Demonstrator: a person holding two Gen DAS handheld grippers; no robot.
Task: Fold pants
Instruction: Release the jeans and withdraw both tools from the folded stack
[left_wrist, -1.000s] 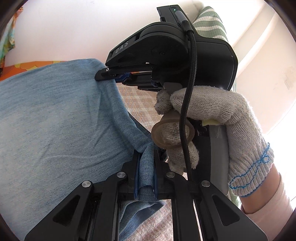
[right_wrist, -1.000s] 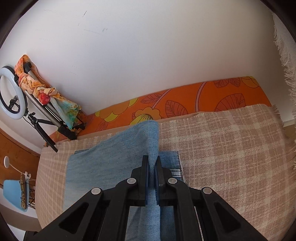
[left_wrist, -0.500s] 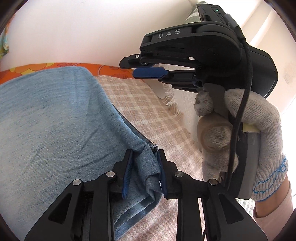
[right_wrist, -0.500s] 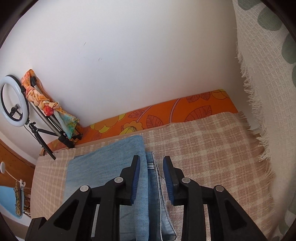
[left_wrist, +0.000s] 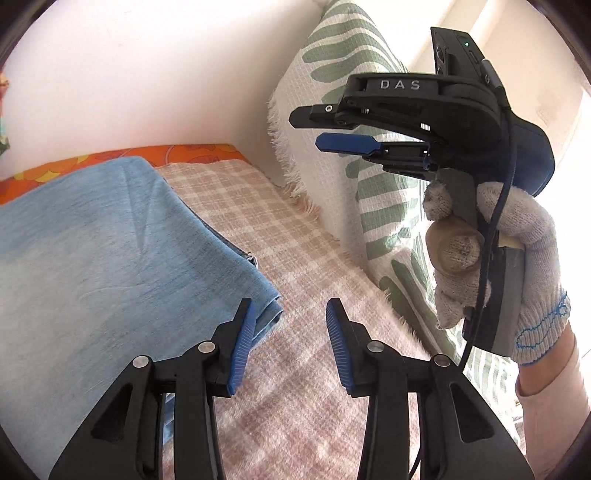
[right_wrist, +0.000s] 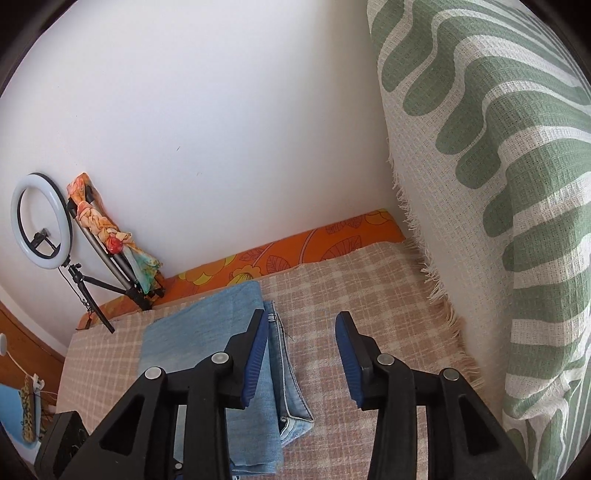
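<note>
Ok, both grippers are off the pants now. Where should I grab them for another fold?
Probably the right-hand edge of the pants, where the stacked layers end over the plaid blanket. Come in low from the right, pinching all layers; that edge lies exposed nearest both open grippers.

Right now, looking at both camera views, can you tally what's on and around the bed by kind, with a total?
Folded blue pants: 1
Plaid bed cover: 1
Green-and-white patterned throw: 1
Ring light on tripod: 1
Open claws: 2, left claw and right claw
Total: 6
</note>
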